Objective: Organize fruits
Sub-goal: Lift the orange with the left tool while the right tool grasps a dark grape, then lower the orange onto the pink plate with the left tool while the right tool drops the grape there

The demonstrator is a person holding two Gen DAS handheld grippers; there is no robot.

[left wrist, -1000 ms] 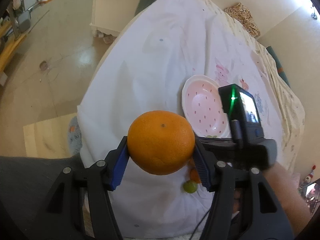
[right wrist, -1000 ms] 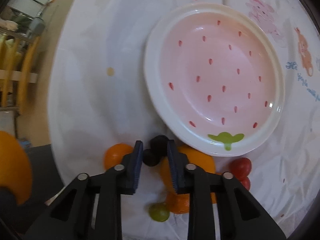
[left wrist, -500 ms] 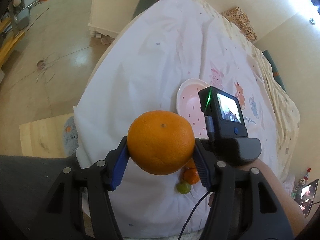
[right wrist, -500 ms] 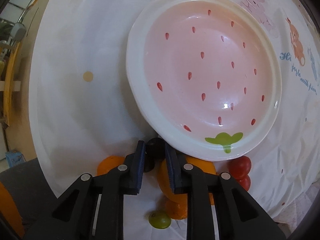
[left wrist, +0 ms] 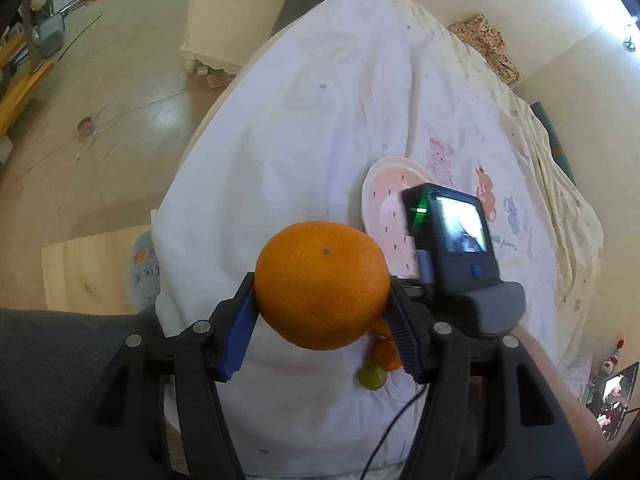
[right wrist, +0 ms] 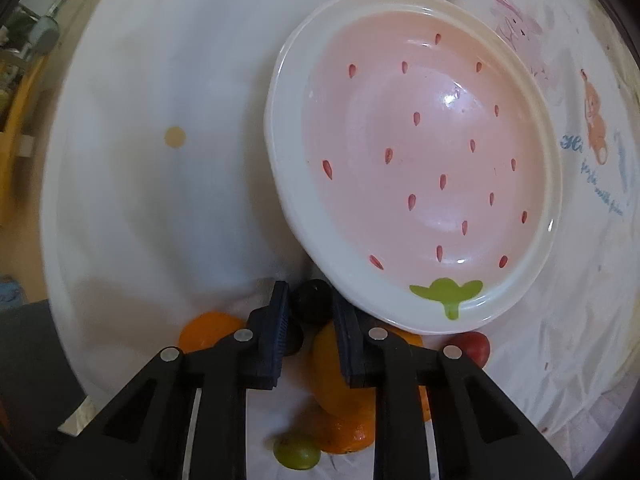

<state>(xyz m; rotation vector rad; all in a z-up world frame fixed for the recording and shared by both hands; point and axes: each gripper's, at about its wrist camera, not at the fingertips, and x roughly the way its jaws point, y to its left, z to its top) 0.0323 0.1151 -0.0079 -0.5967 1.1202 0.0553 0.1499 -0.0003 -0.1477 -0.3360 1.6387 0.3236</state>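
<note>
My left gripper (left wrist: 322,306) is shut on a large orange (left wrist: 322,280), held above the white bedsheet. In the right wrist view my right gripper (right wrist: 310,300) points straight down and is shut on a small dark round fruit (right wrist: 311,300), right at the near rim of the pink strawberry-pattern plate (right wrist: 288,184). Nothing lies in the plate. Below the fingers sit small oranges (right wrist: 340,384), another orange (right wrist: 206,326), a green grape (right wrist: 296,456), a red fruit (right wrist: 474,346) and a second dark fruit (right wrist: 295,338). In the left wrist view the right gripper's camera body (left wrist: 452,236) covers part of the plate (left wrist: 380,192).
The sheet (left wrist: 320,120) carries cartoon animal prints (left wrist: 484,188) right of the plate. A bare floor (left wrist: 100,140) and a white cabinet (left wrist: 224,20) lie to the left. A person's forearm (left wrist: 552,392) reaches in from the lower right. The bed's edge runs close below the fruit heap.
My right gripper has sunk toward the plate's near rim with the dark fruit in it, so the plate looks larger. The left gripper and its orange have stayed put.
</note>
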